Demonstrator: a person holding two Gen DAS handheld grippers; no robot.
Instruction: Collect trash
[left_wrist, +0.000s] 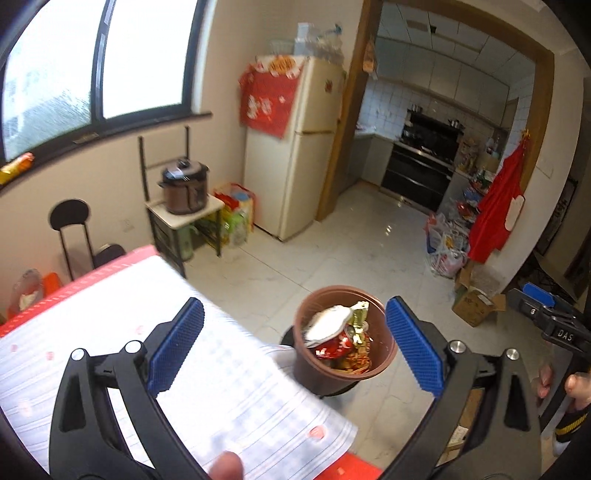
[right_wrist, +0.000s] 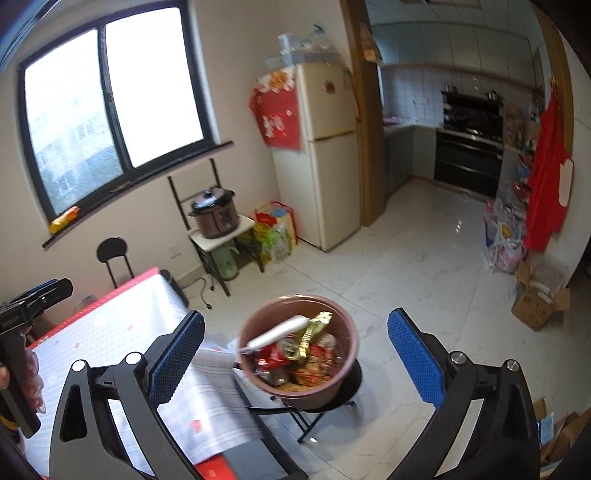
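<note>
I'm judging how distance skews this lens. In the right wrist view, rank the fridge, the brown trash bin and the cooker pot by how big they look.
1. Fridge, largest.
2. Trash bin, though it sits much nearer the camera, so its look is inflated.
3. Cooker pot, clearly smallest.

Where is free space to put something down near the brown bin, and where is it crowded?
The white tablecloth left of the brown bin lies bare up to its red edge. The pale floor between bin and fridge is open. Crowded: the bin itself, full of trash, and the floor by the red apron, with bags and boxes.
</note>
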